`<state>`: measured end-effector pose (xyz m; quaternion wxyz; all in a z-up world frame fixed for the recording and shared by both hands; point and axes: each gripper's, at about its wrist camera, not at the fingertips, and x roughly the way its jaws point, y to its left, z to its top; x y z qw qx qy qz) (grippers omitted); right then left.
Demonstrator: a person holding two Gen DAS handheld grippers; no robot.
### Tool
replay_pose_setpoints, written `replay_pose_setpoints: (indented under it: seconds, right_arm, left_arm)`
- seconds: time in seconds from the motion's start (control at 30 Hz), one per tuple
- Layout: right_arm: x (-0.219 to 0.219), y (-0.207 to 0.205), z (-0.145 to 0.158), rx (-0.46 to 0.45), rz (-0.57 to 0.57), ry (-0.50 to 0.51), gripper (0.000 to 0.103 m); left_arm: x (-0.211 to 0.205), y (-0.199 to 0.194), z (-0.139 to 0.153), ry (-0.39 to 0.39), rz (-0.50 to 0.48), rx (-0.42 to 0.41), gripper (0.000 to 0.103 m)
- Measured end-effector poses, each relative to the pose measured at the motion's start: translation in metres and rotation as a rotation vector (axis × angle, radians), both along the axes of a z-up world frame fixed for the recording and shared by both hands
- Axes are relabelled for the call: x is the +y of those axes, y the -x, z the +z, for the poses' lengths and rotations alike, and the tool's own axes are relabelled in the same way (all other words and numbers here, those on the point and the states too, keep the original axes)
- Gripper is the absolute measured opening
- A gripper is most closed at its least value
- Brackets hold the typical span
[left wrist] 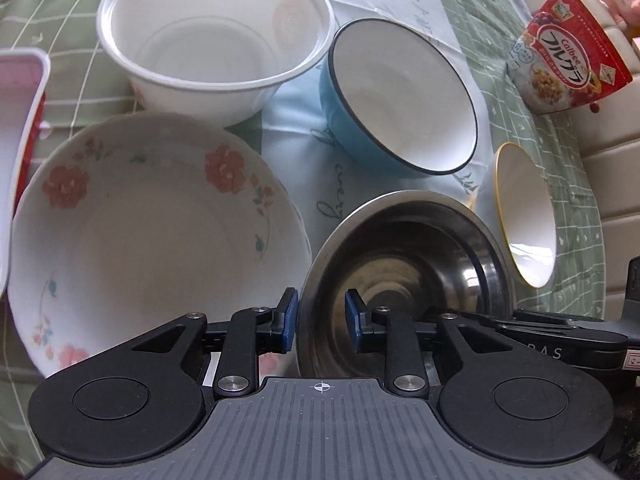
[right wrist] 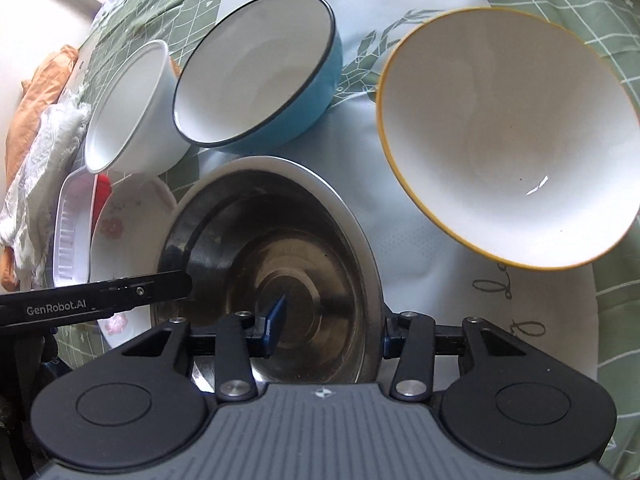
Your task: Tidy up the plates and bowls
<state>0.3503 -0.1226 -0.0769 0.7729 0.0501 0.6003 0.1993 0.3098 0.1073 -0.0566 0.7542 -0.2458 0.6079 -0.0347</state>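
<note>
While the floral plate (left wrist: 152,232) is lying at far left on the green cloth (left wrist: 560,168), the left gripper (left wrist: 321,322) is straddling the steel bowl's (left wrist: 408,272) left rim, jaws narrowly apart, contact unclear. The right gripper (right wrist: 332,330) is bracketing its right rim, jaws wide; the blue bowl (right wrist: 256,76) and yellow-rimmed bowl (right wrist: 504,136) are sitting beyond.

— How crowded is it around my left gripper (left wrist: 321,319)?

— Tight. Its jaws straddle the steel bowl (left wrist: 408,280) rim, with the floral plate (left wrist: 152,240) touching on the left side.

— And ahead?

— I see the blue bowl (left wrist: 400,96) and white plastic bowl (left wrist: 216,36) blocking; bare tablecloth (left wrist: 320,184) runs between them.

— My right gripper (right wrist: 332,330)?

— It also straddles the steel rim; the yellow-rimmed bowl (right wrist: 508,136) crowds the right, with cloth below it.
</note>
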Motion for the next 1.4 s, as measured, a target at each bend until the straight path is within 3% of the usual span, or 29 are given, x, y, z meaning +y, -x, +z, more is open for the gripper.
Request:
replay_pose_setpoints:
  seconds: [0.2,0.37,0.63,0.83,1.03,1.1,1.33,1.4]
  right_arm:
    - [0.027,0.009,0.051,-0.061,0.083,-0.010,0.048]
    - [0.089,0.007,0.049,-0.053,0.200,-0.034,0.049]
    - [0.154,0.004,0.007,-0.077,0.306,0.034,0.049]
    - [0.162,0.010,0.002,-0.135,0.373,0.085,0.049]
    - [0.158,0.008,0.015,-0.161,0.351,0.089,0.049]
    - [0.154,0.003,0.016,-0.177,0.325,0.095,0.050]
    - [0.158,-0.018,-0.009,-0.122,0.274,0.026,0.050]
    - [0.162,-0.024,-0.020,-0.081,0.248,-0.003,0.054]
  left_arm:
    - [0.028,0.018,0.045,0.048,0.076,-0.016,0.028]
    - [0.085,0.035,0.071,-0.002,0.191,-0.027,0.028]
    - [0.140,0.052,0.033,-0.041,0.318,0.016,0.026]
    - [0.147,0.067,0.027,-0.120,0.301,-0.006,0.022]
    - [0.150,0.080,0.022,-0.123,0.345,0.053,0.023]
    - [0.152,0.083,0.019,-0.124,0.368,0.061,0.030]
    - [0.156,0.079,-0.004,-0.089,0.413,0.076,0.034]
    - [0.158,0.076,-0.013,-0.066,0.424,0.081,0.031]
